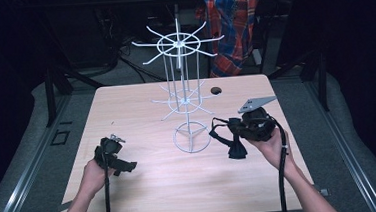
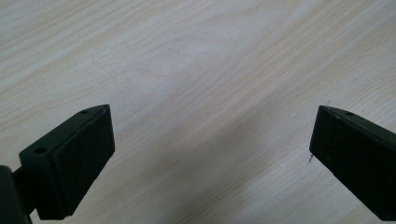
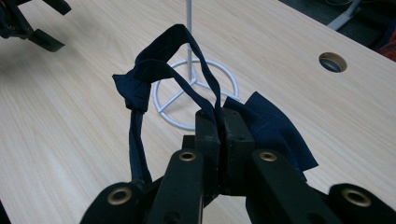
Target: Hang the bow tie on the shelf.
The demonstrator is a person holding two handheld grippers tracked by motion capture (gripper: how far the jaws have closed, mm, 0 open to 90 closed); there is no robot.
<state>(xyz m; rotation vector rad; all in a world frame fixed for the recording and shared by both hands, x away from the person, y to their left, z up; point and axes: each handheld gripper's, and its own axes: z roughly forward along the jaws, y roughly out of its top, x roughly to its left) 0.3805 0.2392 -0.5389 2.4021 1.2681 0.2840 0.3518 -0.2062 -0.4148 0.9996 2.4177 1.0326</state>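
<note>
Navy bow tie (image 3: 273,126) with its thin looped strap (image 3: 161,60) hangs pinched in the right tool (image 3: 219,121); the left tool (image 2: 210,140) stands spread above the table (image 2: 196,56).

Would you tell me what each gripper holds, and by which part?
The right gripper pinches the dark bow tie by its strap; the left gripper holds nothing.

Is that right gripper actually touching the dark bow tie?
Touching. In the right gripper view, the right gripper has its jaws shut on the bow tie strap, which loops up from between them.
</note>
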